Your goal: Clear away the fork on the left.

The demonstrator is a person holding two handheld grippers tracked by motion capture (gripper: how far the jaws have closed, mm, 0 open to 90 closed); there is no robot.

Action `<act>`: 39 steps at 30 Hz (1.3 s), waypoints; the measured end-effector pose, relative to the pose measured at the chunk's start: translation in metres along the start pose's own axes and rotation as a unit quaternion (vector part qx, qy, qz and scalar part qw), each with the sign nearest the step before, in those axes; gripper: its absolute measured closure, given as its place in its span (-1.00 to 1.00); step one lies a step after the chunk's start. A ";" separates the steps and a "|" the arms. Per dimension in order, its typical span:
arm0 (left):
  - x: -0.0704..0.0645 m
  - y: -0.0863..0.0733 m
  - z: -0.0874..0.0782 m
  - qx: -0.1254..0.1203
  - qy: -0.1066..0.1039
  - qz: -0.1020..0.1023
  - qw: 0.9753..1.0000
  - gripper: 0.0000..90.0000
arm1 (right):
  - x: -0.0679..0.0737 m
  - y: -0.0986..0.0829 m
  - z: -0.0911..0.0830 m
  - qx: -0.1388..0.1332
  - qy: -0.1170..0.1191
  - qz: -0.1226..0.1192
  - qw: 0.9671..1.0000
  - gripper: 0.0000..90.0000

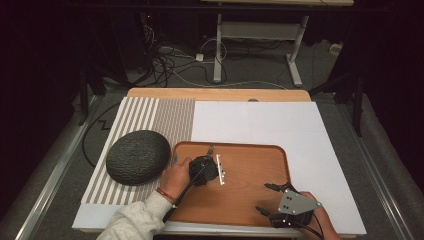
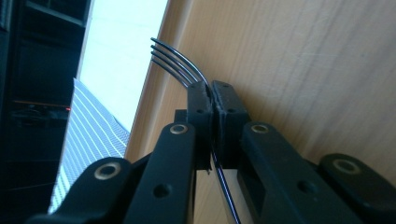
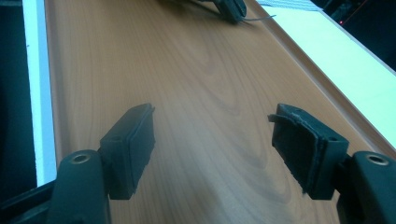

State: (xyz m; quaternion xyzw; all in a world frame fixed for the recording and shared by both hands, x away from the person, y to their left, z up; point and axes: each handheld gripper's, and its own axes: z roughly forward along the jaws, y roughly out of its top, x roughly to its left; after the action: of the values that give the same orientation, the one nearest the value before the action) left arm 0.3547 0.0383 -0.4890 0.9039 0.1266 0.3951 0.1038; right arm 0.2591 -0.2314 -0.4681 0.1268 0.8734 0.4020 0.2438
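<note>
fingers [image 2: 205, 100] of the left gripper [image 1: 204, 169] are clamped on a fork [image 2: 180, 65], tines pointing along the tray [image 1: 250, 200] edge; right gripper [image 1: 272, 200] hangs spread, empty, nearer the person.

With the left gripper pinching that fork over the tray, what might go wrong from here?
1. The left gripper grips the thin fork by its neck just below the tines, so the fork may twist or slip out.
2. The tines point toward the tray's raised rim; pushed forward, they could catch on it.
3. The right gripper sits open over the same tray, close enough that the two grippers might bump if either swings across.
</note>
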 end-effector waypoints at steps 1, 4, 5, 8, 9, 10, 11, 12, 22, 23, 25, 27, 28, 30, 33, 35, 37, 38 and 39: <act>0.002 -0.001 -0.001 -0.011 -0.015 -0.014 1.000 0.84 | 0.000 0.000 0.000 0.001 0.001 0.000 1.000 -0.32; 0.011 -0.005 -0.003 -0.043 -0.066 -0.069 0.995 0.72 | 0.001 0.000 0.000 0.001 0.001 0.002 1.000 -0.32; 0.014 -0.006 -0.004 -0.049 -0.075 -0.076 0.993 0.68 | 0.000 0.000 -0.001 0.000 0.000 0.001 1.000 -0.32; 0.021 -0.008 -0.005 -0.067 -0.121 -0.111 0.984 0.40 | 0.000 0.000 -0.001 0.000 -0.001 0.002 1.000 -0.32; 0.023 -0.008 -0.006 -0.068 -0.127 -0.116 0.983 0.35 | 0.000 0.000 0.000 0.000 0.000 0.002 1.000 -0.32; 0.024 -0.009 -0.005 -0.076 -0.140 -0.129 0.979 0.31 | 0.000 0.000 0.000 0.001 0.000 0.001 1.000 -0.32; 0.025 -0.011 -0.004 -0.081 -0.149 -0.142 0.975 0.24 | 0.000 0.000 0.000 0.001 0.000 0.001 1.000 -0.32; 0.027 -0.012 -0.004 -0.084 -0.155 -0.146 0.973 0.24 | 0.000 0.000 0.000 0.002 0.000 0.001 1.000 -0.32; 0.044 -0.033 -0.019 -0.141 -0.187 -0.167 0.958 0.48 | -0.001 0.000 -0.003 -0.004 -0.005 0.003 1.000 -0.32; 0.043 -0.035 -0.020 -0.143 -0.191 -0.158 0.958 0.58 | -0.001 -0.001 -0.003 -0.003 -0.005 0.003 1.000 -0.32; 0.041 -0.036 -0.019 -0.150 -0.208 -0.142 0.956 0.72 | -0.001 -0.001 -0.002 -0.003 -0.003 0.004 1.000 -0.32; 0.039 -0.035 -0.015 -0.145 -0.217 -0.133 0.956 0.80 | -0.001 0.000 -0.002 -0.002 -0.003 0.004 1.000 -0.32; 0.038 -0.034 -0.013 -0.144 -0.222 -0.127 0.956 0.81 | -0.001 0.000 -0.002 -0.003 -0.002 0.003 1.000 -0.32; 0.035 -0.031 -0.010 -0.139 -0.222 -0.115 0.958 0.86 | 0.000 0.000 -0.001 -0.003 -0.001 0.003 1.000 -0.32; 0.031 -0.027 -0.007 -0.118 -0.210 -0.101 0.965 0.86 | 0.000 0.000 -0.001 -0.001 0.000 0.003 1.000 -0.32; 0.032 -0.029 -0.007 -0.107 -0.201 -0.107 0.968 0.86 | 0.000 0.000 -0.001 -0.001 0.000 0.004 1.000 -0.32; 0.035 -0.032 -0.008 -0.107 -0.206 -0.115 0.966 0.85 | 0.000 -0.001 -0.001 -0.001 0.000 0.004 1.000 -0.32; 0.036 -0.034 -0.009 -0.105 -0.205 -0.117 0.966 0.85 | 0.000 -0.001 -0.002 -0.001 0.000 0.004 1.000 -0.32; 0.037 -0.035 -0.010 -0.104 -0.206 -0.116 0.966 0.85 | -0.001 -0.001 -0.002 -0.001 -0.001 0.005 1.000 -0.32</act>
State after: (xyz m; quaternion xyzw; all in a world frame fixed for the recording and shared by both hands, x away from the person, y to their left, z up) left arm 0.3662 0.0841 -0.4674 0.9291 0.1649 0.1963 0.2665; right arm 0.2587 -0.2334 -0.4678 0.1308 0.8722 0.4039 0.2428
